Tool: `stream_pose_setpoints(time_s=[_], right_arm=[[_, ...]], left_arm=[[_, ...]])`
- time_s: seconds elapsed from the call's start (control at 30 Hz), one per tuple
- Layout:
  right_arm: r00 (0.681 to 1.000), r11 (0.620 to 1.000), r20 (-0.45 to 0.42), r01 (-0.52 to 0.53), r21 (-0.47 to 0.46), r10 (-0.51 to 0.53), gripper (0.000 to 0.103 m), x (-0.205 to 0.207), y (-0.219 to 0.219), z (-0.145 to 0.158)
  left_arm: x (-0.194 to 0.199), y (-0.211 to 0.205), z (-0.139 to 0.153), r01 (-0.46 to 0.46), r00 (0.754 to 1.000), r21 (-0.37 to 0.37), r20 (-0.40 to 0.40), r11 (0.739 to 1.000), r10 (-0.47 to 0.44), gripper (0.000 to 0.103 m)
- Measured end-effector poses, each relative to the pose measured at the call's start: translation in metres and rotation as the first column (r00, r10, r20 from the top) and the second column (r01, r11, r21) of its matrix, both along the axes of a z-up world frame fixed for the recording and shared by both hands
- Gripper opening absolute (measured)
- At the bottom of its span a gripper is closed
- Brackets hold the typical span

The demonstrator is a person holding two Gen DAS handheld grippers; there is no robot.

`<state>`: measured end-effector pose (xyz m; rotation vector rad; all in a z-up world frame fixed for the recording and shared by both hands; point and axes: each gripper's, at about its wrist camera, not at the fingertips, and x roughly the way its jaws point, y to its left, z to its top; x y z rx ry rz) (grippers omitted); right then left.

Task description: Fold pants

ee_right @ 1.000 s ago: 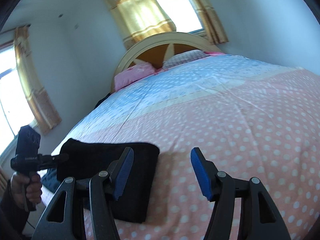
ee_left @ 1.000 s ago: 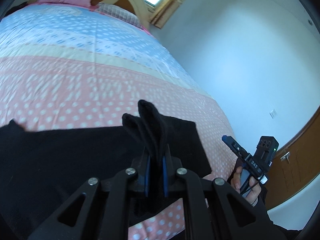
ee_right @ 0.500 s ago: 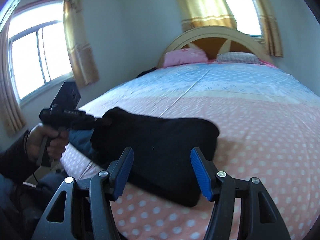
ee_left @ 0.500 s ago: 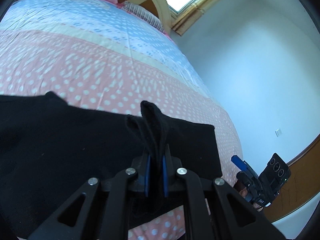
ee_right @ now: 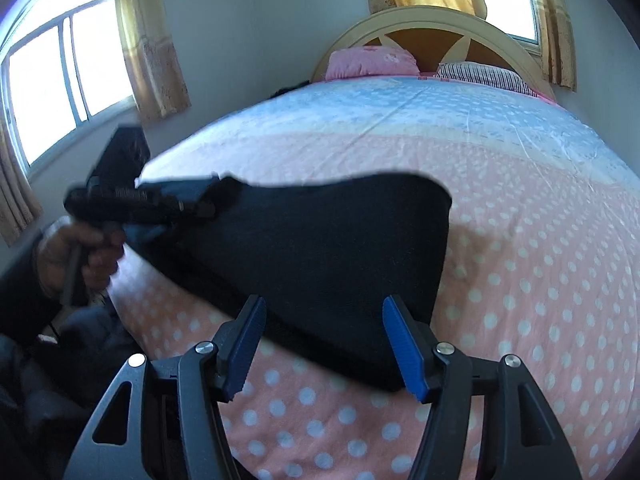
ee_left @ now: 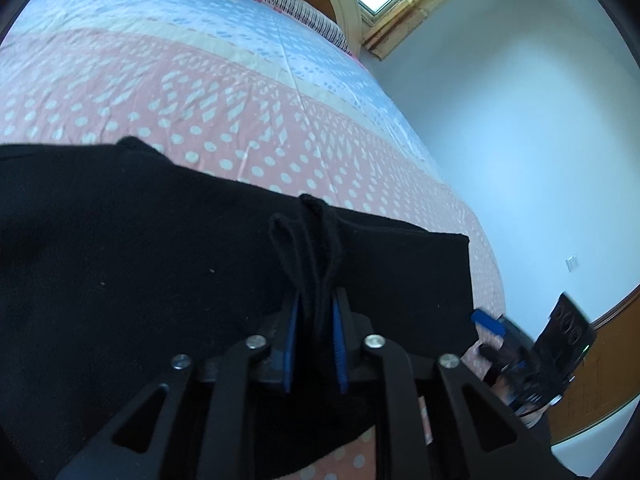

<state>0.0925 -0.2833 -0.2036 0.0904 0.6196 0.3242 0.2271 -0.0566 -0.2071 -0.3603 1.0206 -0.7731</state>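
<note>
Bed [ee_right: 540, 240] fills both views, its cover pink with white dots at the near end and pale blue toward the cream headboard [ee_right: 424, 26], where a pink pillow [ee_right: 372, 62] and a striped pillow [ee_right: 480, 74] lie. Black pants [ee_right: 320, 256] lie folded on the pink part near the bed's edge, one end lifted off the cover. Left gripper [ee_left: 314, 344] is clamped on a bunched fold of that raised end; right gripper [ee_right: 324, 348] hangs over the pants' near edge, blue pads spread wide, holding nothing.
</note>
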Motion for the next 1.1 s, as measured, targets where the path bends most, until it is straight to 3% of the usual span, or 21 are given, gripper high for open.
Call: stream_pose_setpoints(time_s=[0.17, 0.23, 0.3, 0.37, 0.47, 0.57, 0.7, 0.8, 0.93, 1.03, 1.1], right_arm=[[0.997, 0.995, 0.066, 0.043, 0.086, -0.049, 0.065, 0.027, -0.013, 0.028], [0.997, 0.990, 0.025, 0.063, 0.124, -0.067, 0.070, 0.048, -0.018, 0.023], [0.985, 0.983, -0.132, 0.131, 0.127, -0.114, 0.072, 0.084, -0.027, -0.002], [0.982, 0.978, -0.120, 0.161, 0.132, -0.146, 0.072, 0.092, -0.034, -0.012], [0.986, 0.982, -0.095, 0.147, 0.119, -0.136, 0.072, 0.084, -0.030, -0.001], [0.988, 0.980, -0.055, 0.150, 0.134, -0.144, 0.072, 0.072, -0.023, 0.012], [1.000, 0.992, -0.005, 0.030, 0.126, -0.030, 0.072, 0.059, 0.024, 0.028], [0.993, 0.993, 0.048, -0.106, 0.058, 0.103, 0.072, 0.048, 0.080, 0.033], [0.968, 0.969, 0.051, -0.245, -0.016, 0.245, 0.072, 0.045, 0.138, 0.021], [0.959, 0.956, -0.011, -0.285, -0.067, 0.284, 0.072, 0.054, 0.166, -0.001], [0.944, 0.944, -0.110, -0.322, -0.078, 0.312, 0.072, 0.061, 0.175, -0.020]], left_arm=[[-0.010, 0.001, 0.005, 0.023, 0.998, 0.061, 0.049, 0.998, -0.026, 0.026], [-0.015, 0.000, 0.005, 0.034, 0.997, 0.087, 0.072, 0.996, -0.040, 0.026], [-0.018, -0.001, 0.006, 0.039, 0.995, 0.101, 0.087, 0.994, -0.048, 0.026], [-0.020, 0.002, 0.006, 0.043, 0.995, 0.102, 0.088, 0.994, -0.052, 0.027], [-0.020, 0.009, 0.008, 0.039, 0.995, 0.095, 0.086, 0.995, -0.047, 0.027], [-0.021, 0.028, 0.015, 0.000, 0.994, 0.105, 0.106, 0.994, -0.012, 0.037], [-0.022, 0.074, 0.030, -0.106, 0.981, 0.144, 0.177, 0.984, 0.080, 0.058], [-0.019, 0.121, 0.041, -0.225, 0.952, 0.199, 0.253, 0.954, 0.172, 0.063], [-0.013, 0.189, 0.046, -0.395, 0.894, 0.254, 0.328, 0.883, 0.305, 0.065], [-0.003, 0.232, 0.035, -0.496, 0.852, 0.280, 0.338, 0.822, 0.399, 0.065], [0.005, 0.250, 0.024, -0.511, 0.851, 0.276, 0.295, 0.814, 0.434, 0.065]])
